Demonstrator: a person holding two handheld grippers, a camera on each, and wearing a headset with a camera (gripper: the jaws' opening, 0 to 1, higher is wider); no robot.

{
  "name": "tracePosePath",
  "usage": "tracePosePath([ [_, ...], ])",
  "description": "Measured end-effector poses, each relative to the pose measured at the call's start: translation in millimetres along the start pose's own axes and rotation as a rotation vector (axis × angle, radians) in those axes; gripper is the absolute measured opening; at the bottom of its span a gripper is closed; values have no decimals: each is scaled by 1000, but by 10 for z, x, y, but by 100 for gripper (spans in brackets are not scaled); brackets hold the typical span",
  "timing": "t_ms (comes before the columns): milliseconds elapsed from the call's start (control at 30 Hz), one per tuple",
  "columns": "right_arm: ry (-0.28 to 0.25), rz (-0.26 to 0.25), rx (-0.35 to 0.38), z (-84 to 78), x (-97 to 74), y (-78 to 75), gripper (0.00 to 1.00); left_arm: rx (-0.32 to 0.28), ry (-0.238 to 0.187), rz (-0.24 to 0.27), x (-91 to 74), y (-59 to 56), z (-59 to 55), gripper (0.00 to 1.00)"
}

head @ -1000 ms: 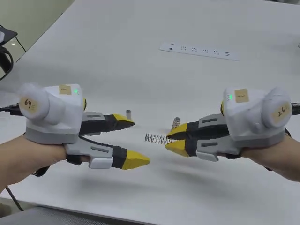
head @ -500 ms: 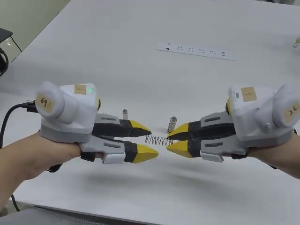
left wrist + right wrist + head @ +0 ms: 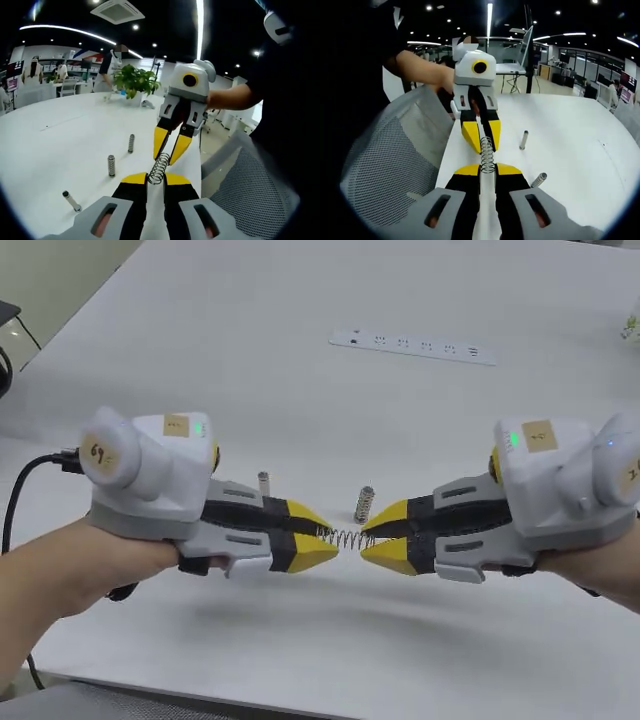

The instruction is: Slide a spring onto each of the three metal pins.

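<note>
Left claw (image 3: 327, 538), right claw (image 3: 369, 538) (spring (image 3: 159, 168) clamped).

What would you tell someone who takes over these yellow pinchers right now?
The left gripper is shut on one end of the loose spring. The right gripper is shut on its other end, level above the table.
Two pins already wear springs. The third pin stands bare, just beyond the left gripper.
Done: two pins. Left: slide the loose spring onto the third pin.
</note>
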State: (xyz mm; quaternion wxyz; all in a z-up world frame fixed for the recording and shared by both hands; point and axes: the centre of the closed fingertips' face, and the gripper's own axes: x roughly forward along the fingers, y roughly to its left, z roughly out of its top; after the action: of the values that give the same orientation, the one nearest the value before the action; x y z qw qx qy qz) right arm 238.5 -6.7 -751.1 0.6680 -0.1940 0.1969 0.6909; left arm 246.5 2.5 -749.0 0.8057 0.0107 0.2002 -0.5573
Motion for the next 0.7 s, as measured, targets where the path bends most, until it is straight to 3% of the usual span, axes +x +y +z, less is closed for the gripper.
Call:
tracePosePath([
  [300, -9, -3, 32, -11, -17, 6, 8, 18, 1, -21, 17, -14, 22, 2],
  [700, -36, -4, 136, -65, -47, 18, 11, 14, 11, -41, 39, -49, 21, 2],
])
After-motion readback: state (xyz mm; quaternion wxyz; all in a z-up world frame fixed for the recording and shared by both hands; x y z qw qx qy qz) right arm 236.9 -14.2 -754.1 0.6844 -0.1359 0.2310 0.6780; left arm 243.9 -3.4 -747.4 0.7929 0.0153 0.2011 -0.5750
